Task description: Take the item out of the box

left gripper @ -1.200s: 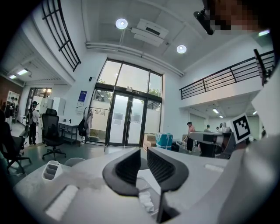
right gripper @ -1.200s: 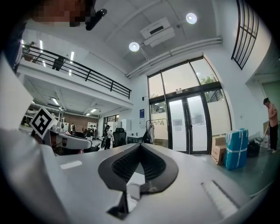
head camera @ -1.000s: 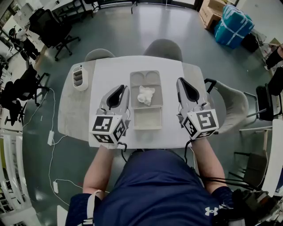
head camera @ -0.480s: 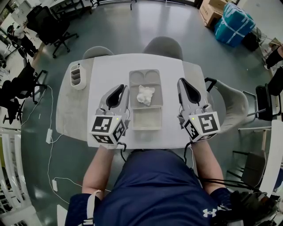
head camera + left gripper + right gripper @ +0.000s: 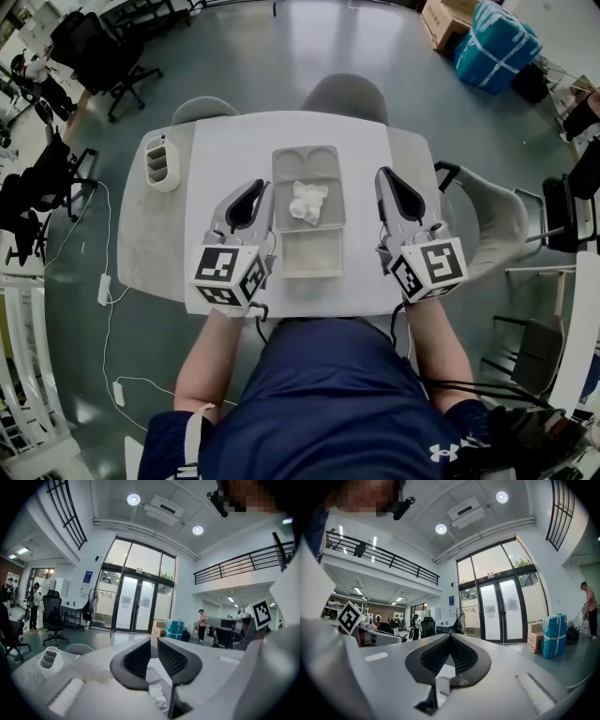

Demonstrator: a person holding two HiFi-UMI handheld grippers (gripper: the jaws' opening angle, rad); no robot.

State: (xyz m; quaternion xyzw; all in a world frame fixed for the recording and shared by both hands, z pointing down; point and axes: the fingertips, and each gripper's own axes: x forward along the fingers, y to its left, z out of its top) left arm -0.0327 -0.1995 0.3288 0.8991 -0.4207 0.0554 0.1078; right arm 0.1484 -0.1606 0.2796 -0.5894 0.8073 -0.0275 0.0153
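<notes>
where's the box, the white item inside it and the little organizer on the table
box (image 5: 311,255): head view, bare floor of its near compartment
white item (image 5: 307,202): head view, middle of the crumpled wad
organizer (image 5: 161,161): head view, its middle slot

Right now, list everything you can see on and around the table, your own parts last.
table: one, white and grey, centre.
box: one, grey, open, mid-table between the grippers.
crumpled item: one, white, in the box's middle compartment.
organiser: one, white, table's far left corner.
chairs: three, grey, two beyond the table, one at its right.
bundle: one, blue, floor, far right.
left gripper: one, grey, left of the box, jaws slightly apart, empty.
right gripper: one, grey, right of the box, jaws together, empty.
</notes>
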